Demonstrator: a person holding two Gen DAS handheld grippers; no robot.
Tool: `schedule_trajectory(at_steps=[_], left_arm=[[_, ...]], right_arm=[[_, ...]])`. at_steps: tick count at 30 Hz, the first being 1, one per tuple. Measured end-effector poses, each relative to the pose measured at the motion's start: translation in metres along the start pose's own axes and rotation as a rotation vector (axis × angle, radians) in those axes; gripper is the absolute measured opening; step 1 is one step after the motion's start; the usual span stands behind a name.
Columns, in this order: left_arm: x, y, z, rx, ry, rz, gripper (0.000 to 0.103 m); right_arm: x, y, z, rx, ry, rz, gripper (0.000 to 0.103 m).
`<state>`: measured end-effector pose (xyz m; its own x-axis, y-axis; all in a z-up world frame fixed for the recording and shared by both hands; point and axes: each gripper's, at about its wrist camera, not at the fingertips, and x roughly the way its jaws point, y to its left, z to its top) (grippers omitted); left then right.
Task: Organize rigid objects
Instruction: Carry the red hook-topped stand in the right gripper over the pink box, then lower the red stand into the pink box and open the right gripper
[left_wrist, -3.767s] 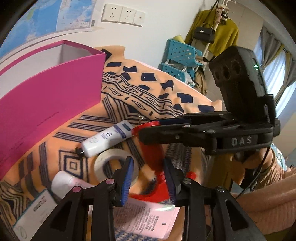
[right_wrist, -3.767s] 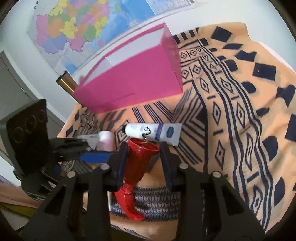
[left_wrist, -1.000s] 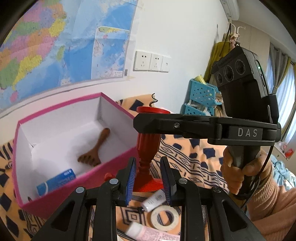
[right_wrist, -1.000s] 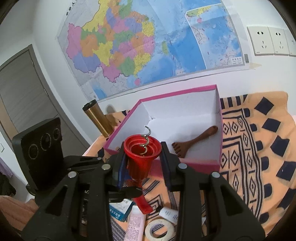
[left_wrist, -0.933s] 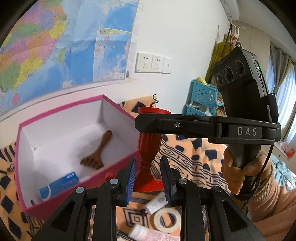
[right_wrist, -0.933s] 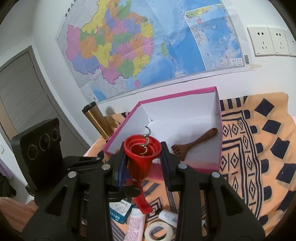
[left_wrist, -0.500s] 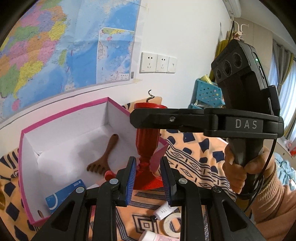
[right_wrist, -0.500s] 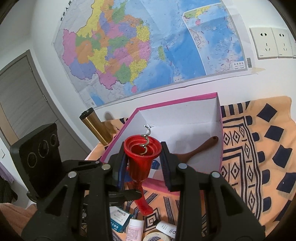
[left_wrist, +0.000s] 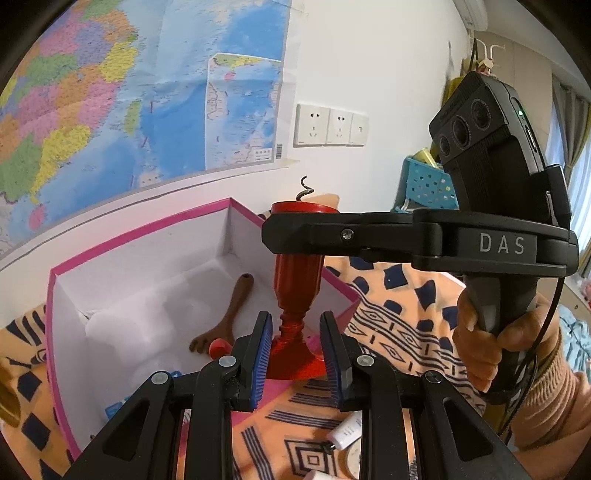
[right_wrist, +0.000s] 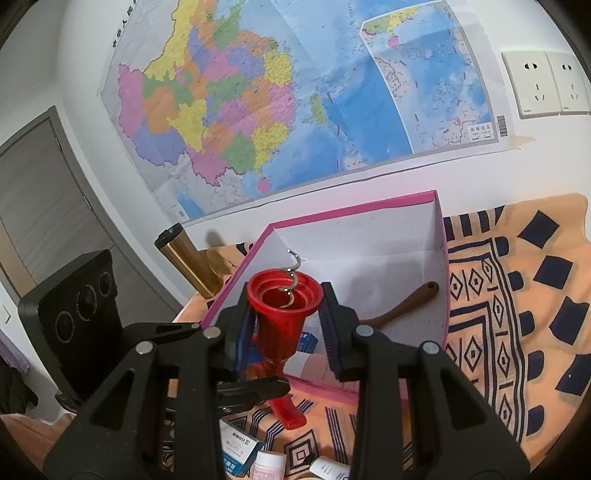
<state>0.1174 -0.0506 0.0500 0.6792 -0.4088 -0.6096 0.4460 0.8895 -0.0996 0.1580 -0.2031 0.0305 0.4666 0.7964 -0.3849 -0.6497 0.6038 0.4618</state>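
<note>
A red corkscrew (left_wrist: 295, 273) with a metal spiral is held between both grippers, above the near wall of the pink box (left_wrist: 147, 236). My left gripper (left_wrist: 295, 352) is shut on its flat handle end. My right gripper (right_wrist: 284, 317) is shut on the flared bell end (right_wrist: 282, 306), with the spiral sticking out toward the wall. In the right wrist view the left gripper (right_wrist: 275, 391) clamps the lower end from the left. The box (right_wrist: 351, 210) holds a brown wooden fork-shaped tool (left_wrist: 229, 314) and a blue-and-white carton (right_wrist: 306, 341).
On the patterned orange cloth (right_wrist: 517, 295) below lie a white tube (left_wrist: 347, 432), a tape roll (left_wrist: 352, 459), a small carton (right_wrist: 236, 450) and a pink bottle (right_wrist: 269, 463). A gold flask (right_wrist: 188, 266) stands left of the box. A person's hand (left_wrist: 491, 332) grips the right handle.
Both grippers have lifted the corkscrew off the cloth and carried it toward the pink box. Over the last second it has drifted further over the box's near wall.
</note>
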Motion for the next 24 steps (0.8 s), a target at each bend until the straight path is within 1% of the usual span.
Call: schedule_trajectory(at_steps=[10, 24], left_arm=[[0.005, 0.006, 0.008, 0.016, -0.001, 0.043, 0.026], [0.025, 0.021, 0.010, -0.024, 0.035, 0.059, 0.026]], right_arm=[[0.010, -0.007, 0.009, 0.015, -0.008, -0.002, 0.036], [0.031, -0.029, 0.009, 0.077, 0.017, -0.001, 0.036]])
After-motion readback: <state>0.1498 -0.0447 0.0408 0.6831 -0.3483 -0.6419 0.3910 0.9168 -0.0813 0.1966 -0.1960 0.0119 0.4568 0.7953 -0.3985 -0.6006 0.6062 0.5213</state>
